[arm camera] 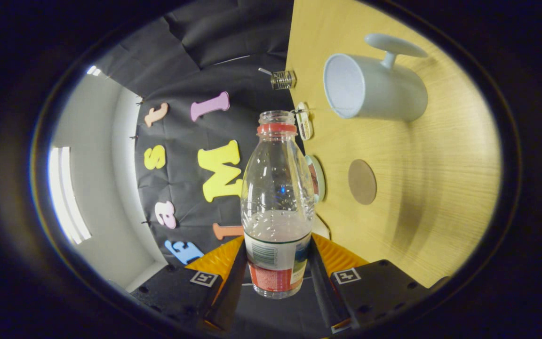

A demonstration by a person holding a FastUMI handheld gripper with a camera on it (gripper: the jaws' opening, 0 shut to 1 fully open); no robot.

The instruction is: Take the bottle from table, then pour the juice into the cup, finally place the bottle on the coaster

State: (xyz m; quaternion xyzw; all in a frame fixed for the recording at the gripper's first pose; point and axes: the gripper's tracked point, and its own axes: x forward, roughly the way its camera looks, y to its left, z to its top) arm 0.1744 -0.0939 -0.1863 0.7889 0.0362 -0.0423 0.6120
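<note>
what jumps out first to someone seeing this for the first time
The clear bottle, cap off and partly full of juice, sits clamped between the gripper fingers. Beyond it on the wooden table stands a pale cup with its handle, and nearer the bottle lies a round brown coaster.

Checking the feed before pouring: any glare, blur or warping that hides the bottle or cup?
Gripper view: fisheye bends the table; bottle, clamped in the gripper, is sharp with small glints; cup and coaster are clear; soft shadows, no blur.
</note>
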